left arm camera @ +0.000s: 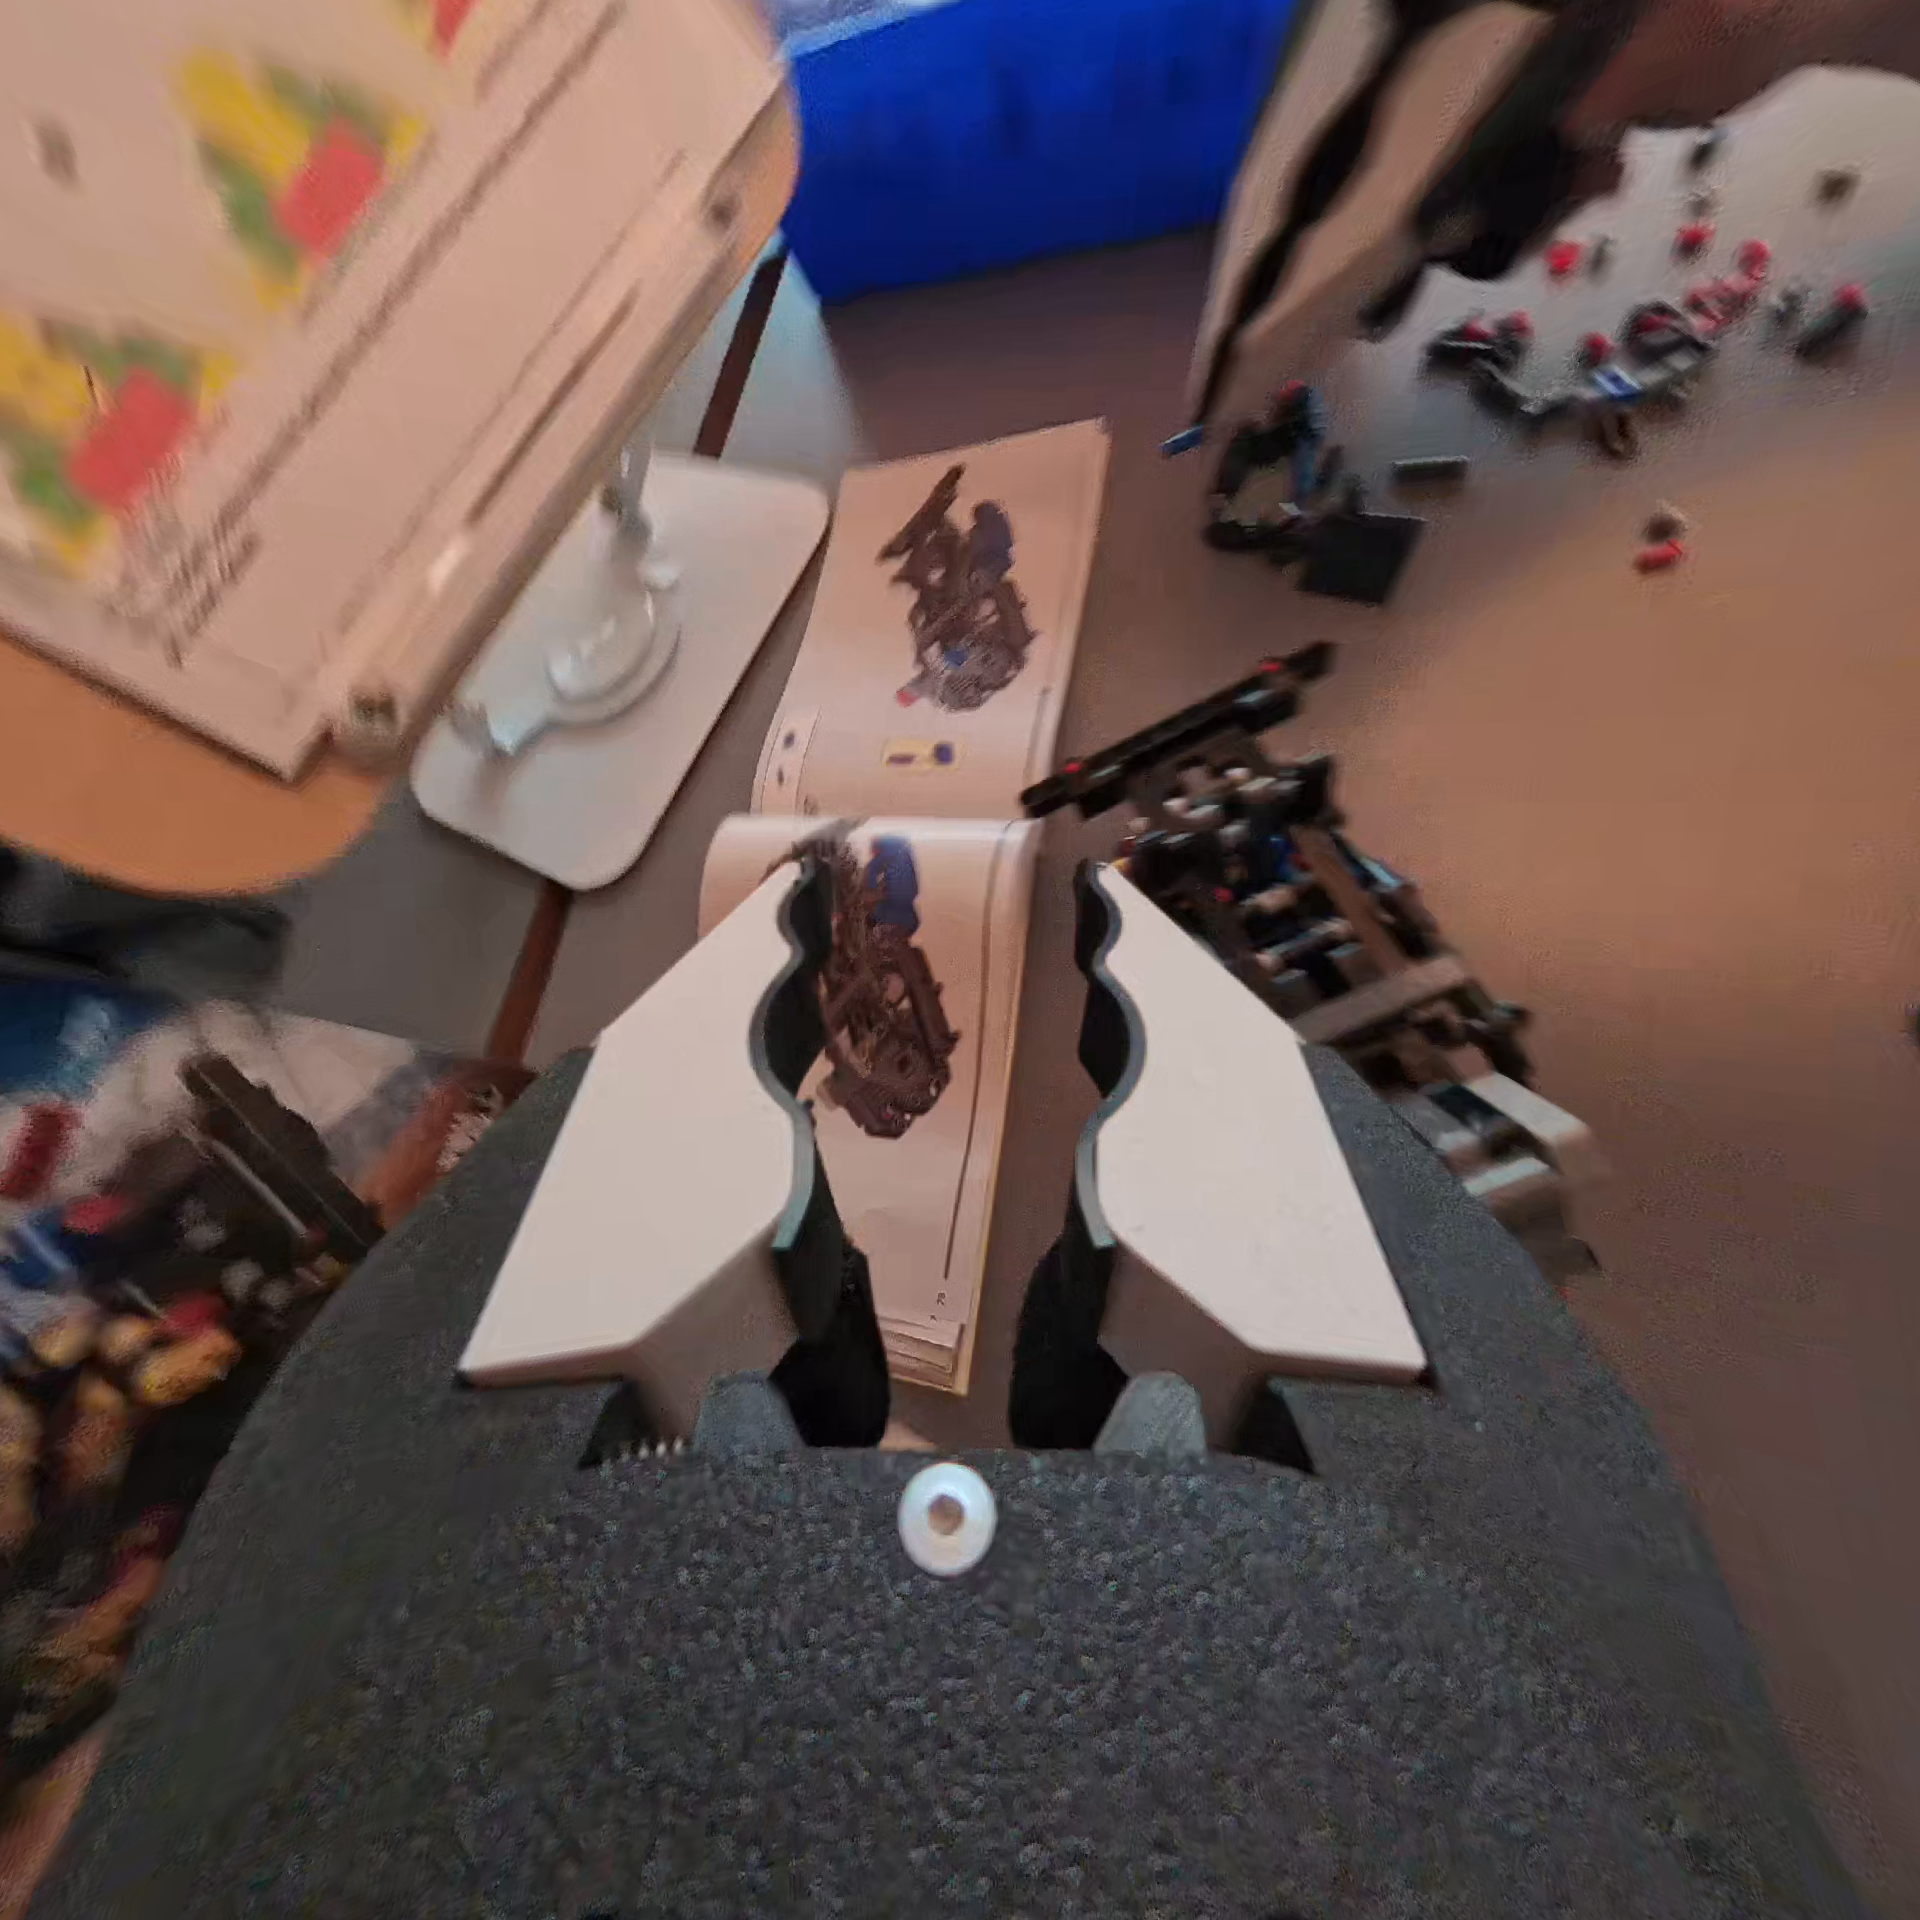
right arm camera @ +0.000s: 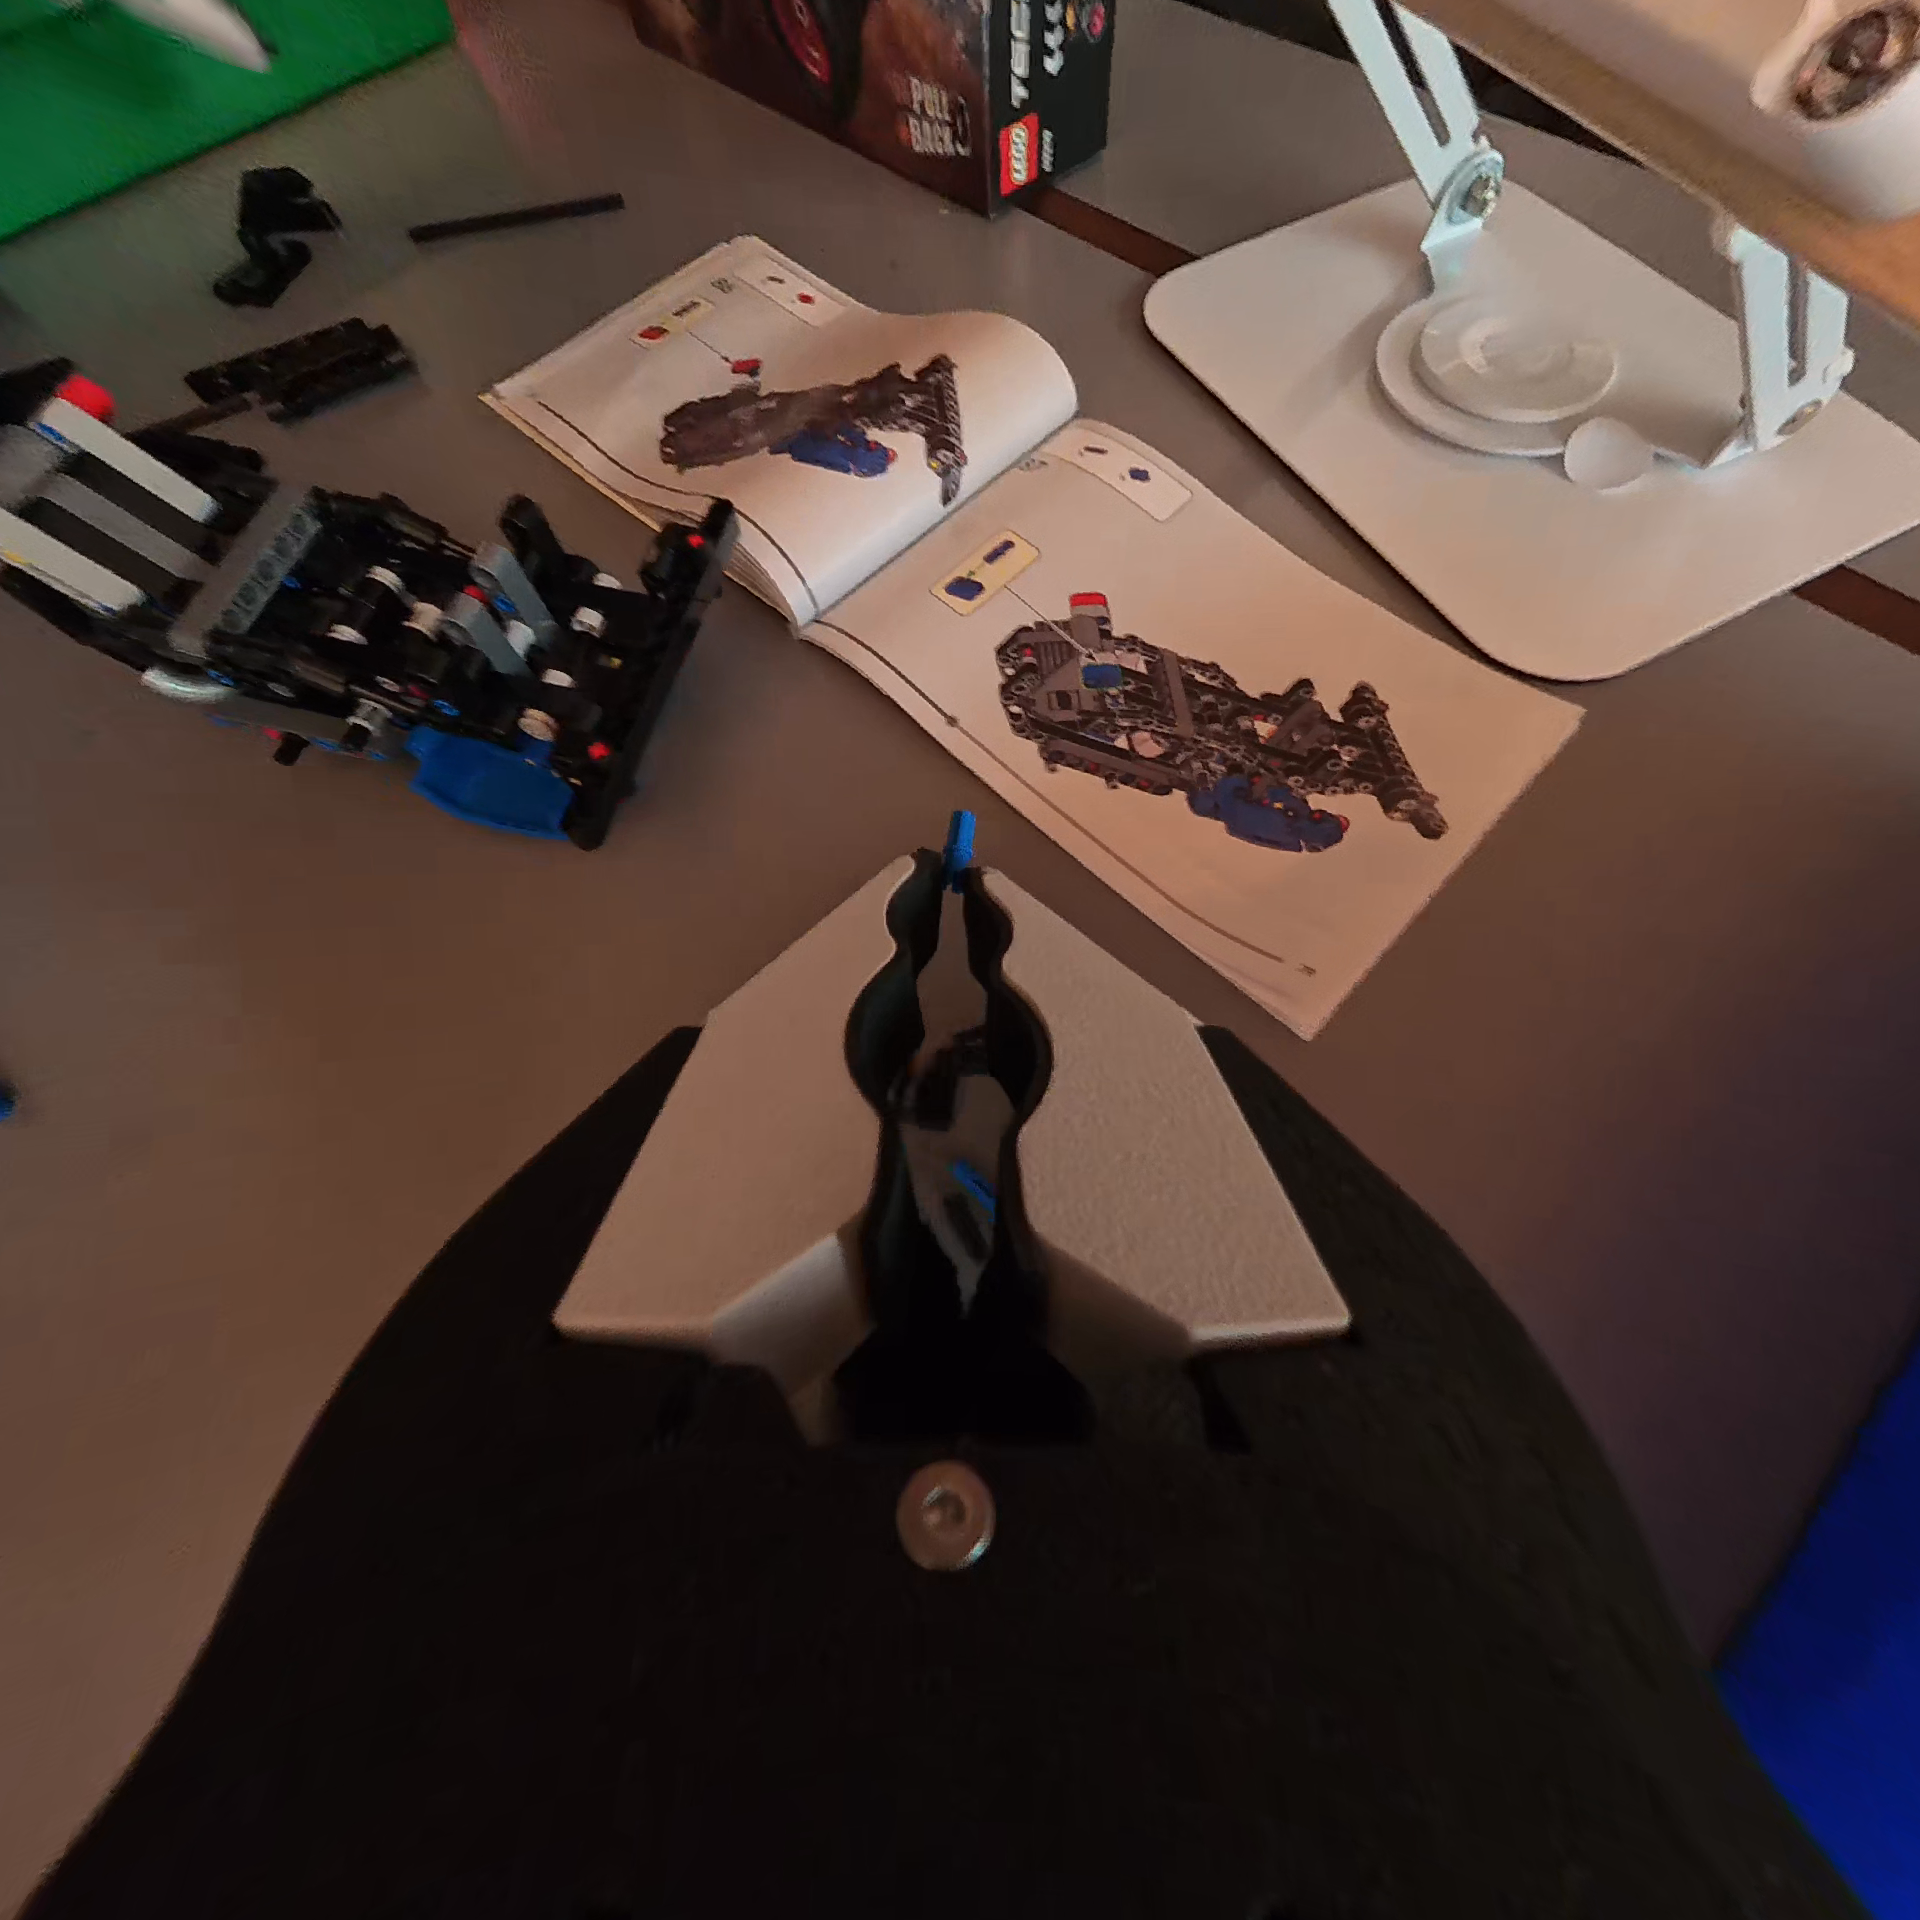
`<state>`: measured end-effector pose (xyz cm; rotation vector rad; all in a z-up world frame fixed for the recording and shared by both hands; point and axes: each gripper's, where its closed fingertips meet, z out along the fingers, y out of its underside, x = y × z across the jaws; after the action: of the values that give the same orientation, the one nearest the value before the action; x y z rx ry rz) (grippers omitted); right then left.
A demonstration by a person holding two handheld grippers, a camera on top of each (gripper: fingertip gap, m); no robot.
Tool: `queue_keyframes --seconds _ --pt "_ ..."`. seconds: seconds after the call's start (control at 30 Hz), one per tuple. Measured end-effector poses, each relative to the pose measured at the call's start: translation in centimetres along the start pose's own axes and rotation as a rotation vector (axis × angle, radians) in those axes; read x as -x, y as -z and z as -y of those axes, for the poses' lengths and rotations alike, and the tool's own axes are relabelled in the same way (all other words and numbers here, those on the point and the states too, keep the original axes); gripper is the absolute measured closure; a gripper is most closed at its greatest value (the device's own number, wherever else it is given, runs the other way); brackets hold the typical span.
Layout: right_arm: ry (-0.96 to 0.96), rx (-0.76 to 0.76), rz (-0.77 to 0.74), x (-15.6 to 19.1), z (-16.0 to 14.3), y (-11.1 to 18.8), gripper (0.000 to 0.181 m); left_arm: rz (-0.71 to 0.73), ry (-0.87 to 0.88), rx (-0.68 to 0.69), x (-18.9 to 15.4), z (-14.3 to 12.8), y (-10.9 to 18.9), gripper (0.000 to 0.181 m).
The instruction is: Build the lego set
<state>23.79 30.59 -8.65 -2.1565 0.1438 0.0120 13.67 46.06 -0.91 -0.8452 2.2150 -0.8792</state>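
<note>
A half-built black, grey and blue lego vehicle [right arm camera: 416,644] lies on the grey table, left of the open instruction booklet [right arm camera: 1039,623]. My right gripper [right arm camera: 951,868] is shut on a small blue pin [right arm camera: 958,844] that sticks out past its tips, held above the table just in front of the booklet and right of the vehicle. My left gripper [left arm camera: 940,883] is open and empty, held above the booklet [left arm camera: 935,644], with the vehicle [left arm camera: 1309,914] to its right. The left wrist view is blurred.
A white stand base [right arm camera: 1507,436] with an arm sits right of the booklet. The lego box [right arm camera: 935,94] stands behind it. Loose black parts [right arm camera: 301,369] lie at back left. Several small red and black pieces [left arm camera: 1621,332] are scattered at the far right. A blue bin [left arm camera: 1008,135] stands beyond. Across from one pair of fingers to the other is roughly 20 cm.
</note>
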Motion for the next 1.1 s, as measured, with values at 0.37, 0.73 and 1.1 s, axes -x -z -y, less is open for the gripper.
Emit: queue_keyframes --seconds 0.37,0.73,1.1 --pt "0.034 -0.18 0.641 17.4 7.0 5.5 0.178 0.217 -0.878 0.013 -12.7 5.6 1.2 0.138" --pt "0.146 -0.079 0.66 23.2 6.2 7.5 0.178 0.358 -0.92 -0.093 -17.5 7.2 3.5 0.179" --pt "0.14 -0.228 0.561 23.7 7.2 7.1 0.177 0.498 -0.785 -0.149 -16.7 7.0 4.6 0.18"
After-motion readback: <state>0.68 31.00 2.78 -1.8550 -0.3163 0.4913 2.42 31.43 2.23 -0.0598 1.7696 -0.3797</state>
